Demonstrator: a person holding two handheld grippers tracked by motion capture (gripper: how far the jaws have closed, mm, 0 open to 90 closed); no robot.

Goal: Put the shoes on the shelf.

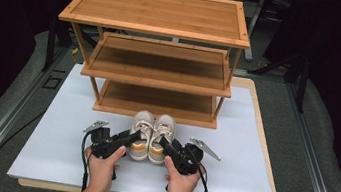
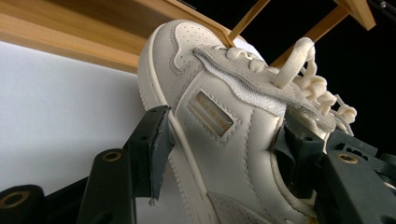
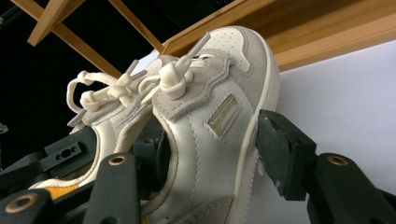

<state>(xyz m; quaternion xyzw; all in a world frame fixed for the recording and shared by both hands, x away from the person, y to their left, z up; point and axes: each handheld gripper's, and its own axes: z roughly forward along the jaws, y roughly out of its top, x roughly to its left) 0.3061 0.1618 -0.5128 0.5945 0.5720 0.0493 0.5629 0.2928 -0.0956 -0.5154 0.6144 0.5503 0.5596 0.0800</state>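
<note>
Cream leather and grey suede make up the two small shoes standing side by side on the white mat, toes toward the bamboo rack, just near of its bottom shelf. The left gripper has one jaw on the outer wall of the left shoe and the other down inside its opening, pinching that wall. The right gripper clamps the outer wall of the right shoe the same way. Each hand grips its tool at the near edge of the mat.
</note>
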